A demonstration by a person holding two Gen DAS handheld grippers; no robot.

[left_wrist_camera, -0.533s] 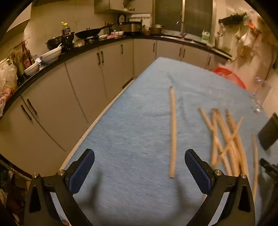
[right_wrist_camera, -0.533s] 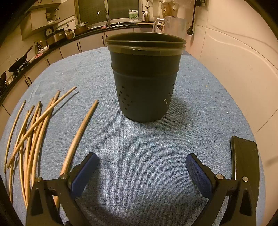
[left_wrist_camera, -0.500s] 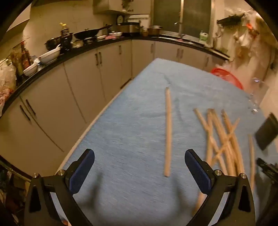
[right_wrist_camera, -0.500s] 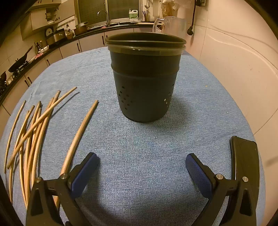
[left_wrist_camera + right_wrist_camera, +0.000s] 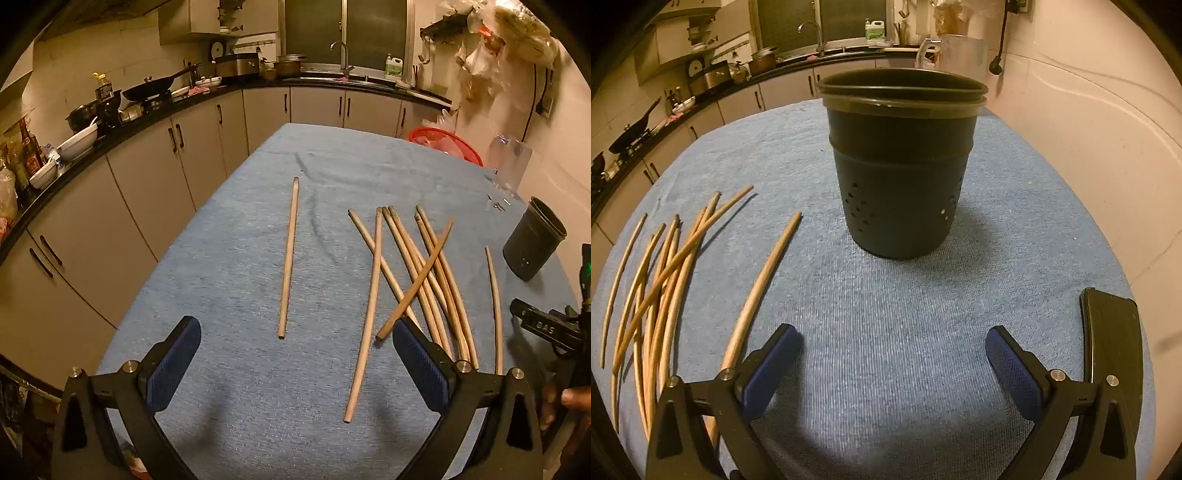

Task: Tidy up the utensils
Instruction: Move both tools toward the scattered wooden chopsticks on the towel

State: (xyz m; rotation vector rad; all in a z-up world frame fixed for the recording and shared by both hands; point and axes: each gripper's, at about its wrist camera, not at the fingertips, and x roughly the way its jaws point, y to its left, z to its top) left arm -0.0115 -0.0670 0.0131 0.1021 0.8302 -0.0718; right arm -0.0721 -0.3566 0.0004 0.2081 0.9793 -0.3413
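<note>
The chopsticks (image 5: 413, 273) were thin round sticks of pale wood, and most of them lay in a loose crossed pile on the desk (image 5: 258, 406), which was covered by a blue cloth with a fine ribbed weave. One single chopstick (image 5: 289, 254) lay straight and apart from the pile, on its left side in the left wrist view. Another curved one (image 5: 759, 288) lay alone between the pile and the holder (image 5: 901, 166). The holder was a dark round cup of plastic, a little narrower at the bottom, with small holes in its lower wall; it stood upright and well apart from the pile.

The left tool (image 5: 295, 363) hung over the cloth with its blue ribbed pads wide apart, holding nothing. The right tool (image 5: 890, 369) was also wide open and empty, pointed down toward the holder. A flat black object (image 5: 1112, 332) lay beside its right pad.
</note>
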